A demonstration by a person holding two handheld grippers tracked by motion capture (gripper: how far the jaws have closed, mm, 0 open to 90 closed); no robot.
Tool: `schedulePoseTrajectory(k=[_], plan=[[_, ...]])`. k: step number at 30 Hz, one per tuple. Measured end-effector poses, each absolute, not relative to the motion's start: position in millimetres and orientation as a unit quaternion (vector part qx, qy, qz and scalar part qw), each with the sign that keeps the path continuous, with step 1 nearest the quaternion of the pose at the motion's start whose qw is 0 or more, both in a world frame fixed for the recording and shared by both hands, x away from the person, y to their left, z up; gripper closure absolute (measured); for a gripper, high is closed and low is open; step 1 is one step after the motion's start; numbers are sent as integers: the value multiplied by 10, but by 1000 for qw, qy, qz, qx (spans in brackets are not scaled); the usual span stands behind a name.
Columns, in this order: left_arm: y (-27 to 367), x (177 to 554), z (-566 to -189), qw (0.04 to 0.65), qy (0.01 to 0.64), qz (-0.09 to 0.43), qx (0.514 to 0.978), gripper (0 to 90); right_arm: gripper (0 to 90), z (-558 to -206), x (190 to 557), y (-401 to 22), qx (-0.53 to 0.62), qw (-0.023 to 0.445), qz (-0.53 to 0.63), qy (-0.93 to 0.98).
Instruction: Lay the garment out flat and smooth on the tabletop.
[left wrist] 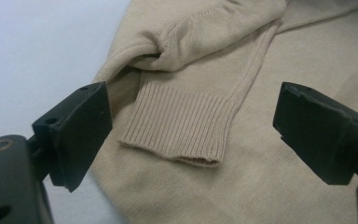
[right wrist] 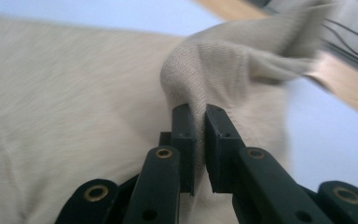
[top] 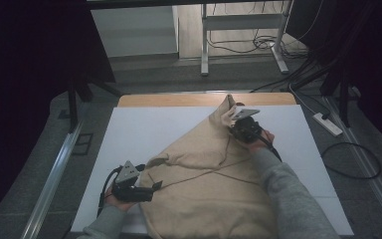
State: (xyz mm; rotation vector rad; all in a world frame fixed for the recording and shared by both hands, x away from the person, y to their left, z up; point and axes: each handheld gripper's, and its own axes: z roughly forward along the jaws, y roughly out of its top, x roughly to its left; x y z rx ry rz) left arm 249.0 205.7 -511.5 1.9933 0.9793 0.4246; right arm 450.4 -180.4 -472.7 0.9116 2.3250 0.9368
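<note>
I am working a beige knit sweater point(top: 206, 174) that is lying spread across the white table cover point(top: 139, 129), its far corner lifted toward the wooden table edge point(top: 179, 99). The right gripper point(right wrist: 200, 130) is clamped narrow on a raised fold of the knit; fabric is pinched between the pads and is tenting upward in the right gripper view. The left gripper point(left wrist: 191, 126) is standing wide, nothing between the pads, with the ribbed cuff point(left wrist: 179, 130) of a folded sleeve lying flat on the sweater body directly ahead of it.

Handling judgement: the garment is light, soft and limp, so it will be draping and dragging rather than holding shape. I am treating the ribbed cuff as the better hold: doubled, denser knit, less likely to slip. A single-layer pinch may be stretching or sliding out.
</note>
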Motion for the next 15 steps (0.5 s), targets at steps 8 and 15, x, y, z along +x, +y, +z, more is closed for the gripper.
schedulePoseTrajectory(k=[8, 15], plan=[[2060, 2507, -5123, 425, 394, 169, 798, 118, 815, -4449, 4807, -2529, 430, 267, 342, 792], [2054, 2508, -5127, 424, 392, 168, 799, 118, 559, -4701, 5058, -2887, 518, 285, 280, 756]])
